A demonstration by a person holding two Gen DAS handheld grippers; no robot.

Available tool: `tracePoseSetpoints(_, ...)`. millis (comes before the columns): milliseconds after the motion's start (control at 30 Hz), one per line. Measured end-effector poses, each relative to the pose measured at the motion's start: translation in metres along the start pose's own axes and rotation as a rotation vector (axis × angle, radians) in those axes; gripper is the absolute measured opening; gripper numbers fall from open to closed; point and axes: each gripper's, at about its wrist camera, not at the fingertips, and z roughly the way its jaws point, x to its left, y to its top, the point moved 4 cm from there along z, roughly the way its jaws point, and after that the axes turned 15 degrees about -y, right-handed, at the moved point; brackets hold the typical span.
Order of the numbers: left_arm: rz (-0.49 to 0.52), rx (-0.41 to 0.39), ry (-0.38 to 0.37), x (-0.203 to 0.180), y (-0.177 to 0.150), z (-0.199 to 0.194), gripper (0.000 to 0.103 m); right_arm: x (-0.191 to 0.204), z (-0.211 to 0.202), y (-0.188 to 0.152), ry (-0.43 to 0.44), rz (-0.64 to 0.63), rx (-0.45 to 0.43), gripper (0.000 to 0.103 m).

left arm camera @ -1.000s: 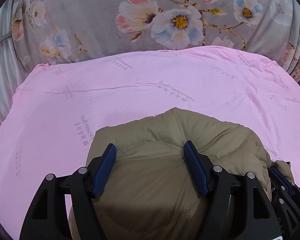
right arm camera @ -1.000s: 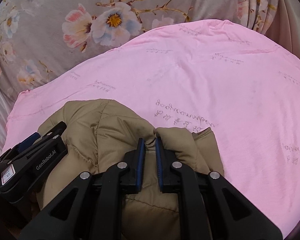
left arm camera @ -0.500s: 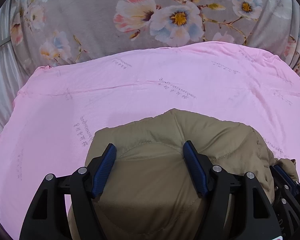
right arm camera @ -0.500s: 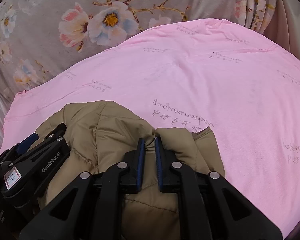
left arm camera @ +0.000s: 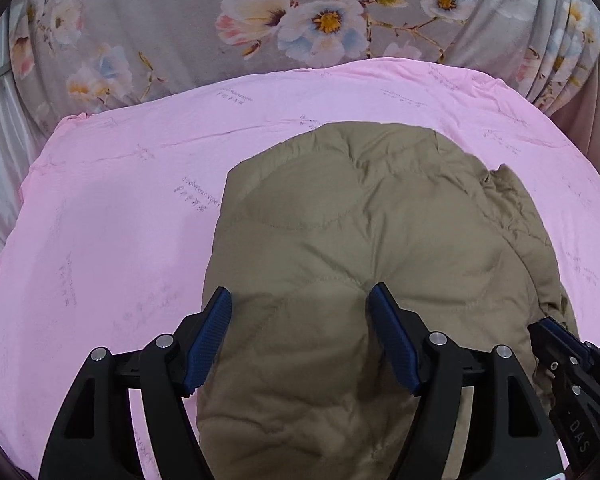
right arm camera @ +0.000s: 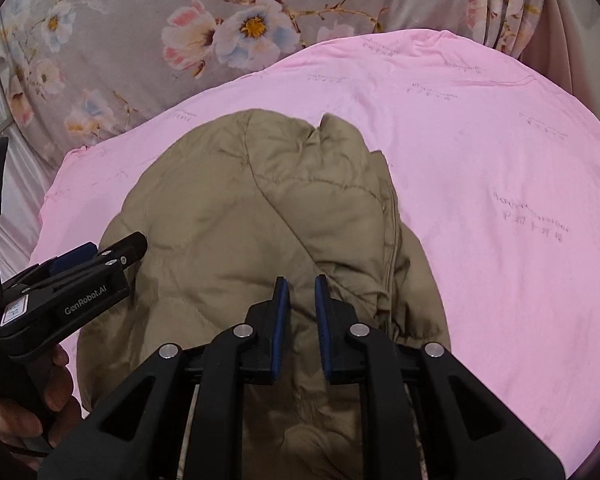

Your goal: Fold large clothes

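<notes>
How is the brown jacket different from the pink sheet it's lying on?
The jacket is olive-brown; the pink sheet is pink with faint printed writing. The jacket is puffy and quilted with stitched seams, while the sheet looks thin and nearly flat. The jacket is bunched up; the sheet spreads much wider beneath it. Both are soft cloth.

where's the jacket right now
The jacket lies bunched on the pink sheet, low and central in both wrist views, in front of the floral bedding.
</notes>
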Motion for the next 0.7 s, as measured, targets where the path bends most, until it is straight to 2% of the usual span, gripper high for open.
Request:
tracePoseSetpoints(367, 0.073, -0.092, 0.066, -0.009, -0.019, 0.01, 0.071, -0.001, 0.015, -0.01, 0.015, -0.004, -0.018, 0.011)
tracePoseSetpoints(700, 0.082, -0.111, 0.082, -0.01, -0.02, 0.012, 0.071, -0.001, 0.016, -0.013, -0.004, -0.002, -0.052, 0.011)
